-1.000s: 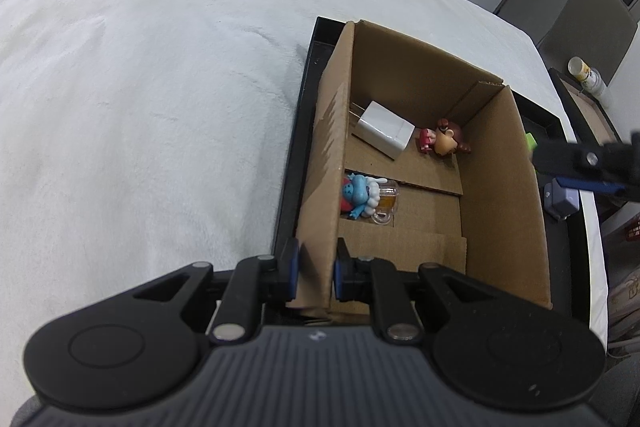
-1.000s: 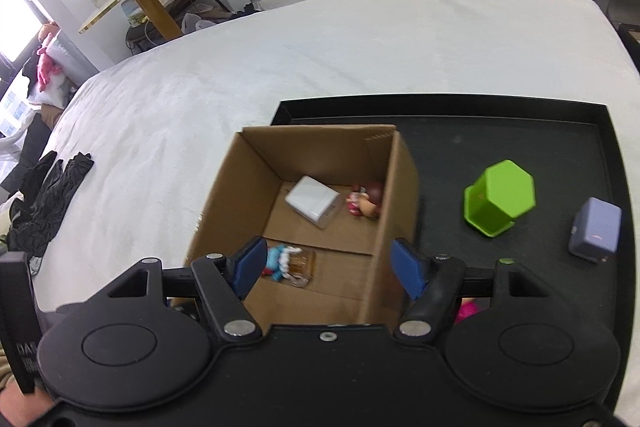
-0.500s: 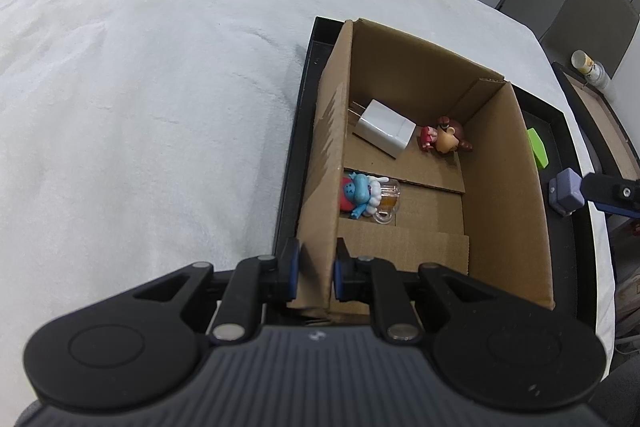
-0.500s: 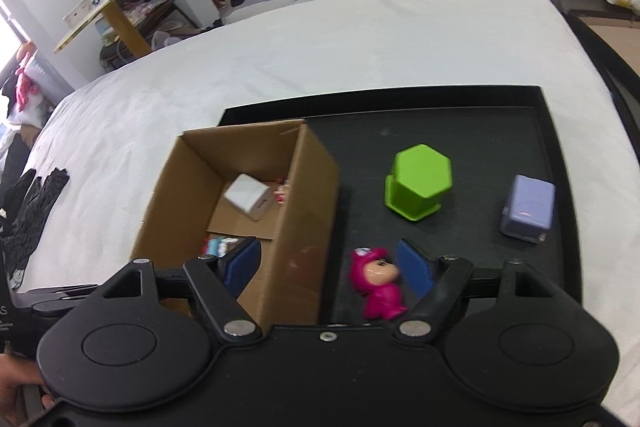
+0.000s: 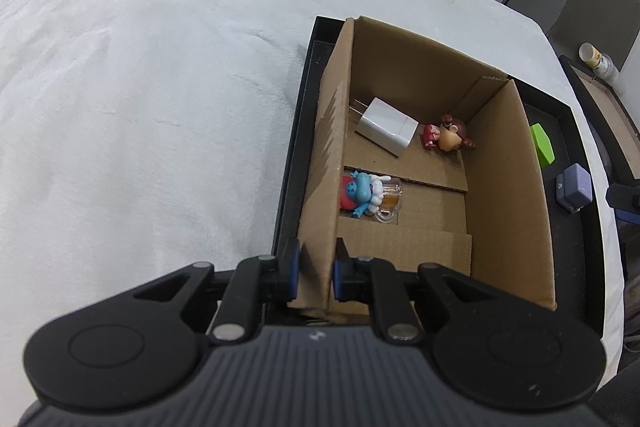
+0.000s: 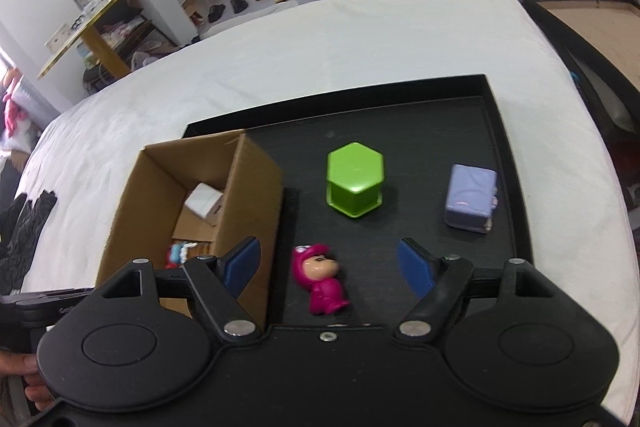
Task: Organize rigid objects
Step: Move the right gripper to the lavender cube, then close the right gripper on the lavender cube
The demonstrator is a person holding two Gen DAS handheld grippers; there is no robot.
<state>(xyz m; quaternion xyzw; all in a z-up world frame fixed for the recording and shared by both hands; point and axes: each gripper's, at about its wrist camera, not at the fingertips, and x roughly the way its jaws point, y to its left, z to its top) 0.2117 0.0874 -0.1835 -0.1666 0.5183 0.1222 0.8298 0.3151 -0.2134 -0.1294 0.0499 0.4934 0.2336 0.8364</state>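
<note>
Your left gripper (image 5: 314, 275) is clamped on the near left wall of the cardboard box (image 5: 506, 187); one blue pad sits outside the wall, the other inside, both pressed to the card.

The box stands on the left part of the black tray (image 6: 496, 131), which lies on a white cloth (image 5: 140, 87).

Inside the box, far end: white charger (image 5: 387, 126), prongs toward the left wall, with a brown-haired figurine (image 5: 448, 137) just beside it, lying down against the right wall. Near end, by the left wall: a blue-and-red figurine (image 5: 360, 193) lying beside a small clear mug (image 5: 390, 201); they look to be touching.

Your right gripper (image 6: 328, 263) hangs over the open tray floor with its jaws wide apart. The pink figurine (image 6: 322, 281) lies on its back on the tray between the two blue pads; neither pad touches it. It lies just right of the box's outer wall.

Farther out on the tray: green hexagonal block (image 6: 354, 183), upright, near the middle. Lilac box-shaped toy (image 6: 470, 197) off to the right, close to the tray rim. The two are well apart.

A bare hand (image 6: 24, 375) shows at the lower left edge of the right wrist view.
</note>
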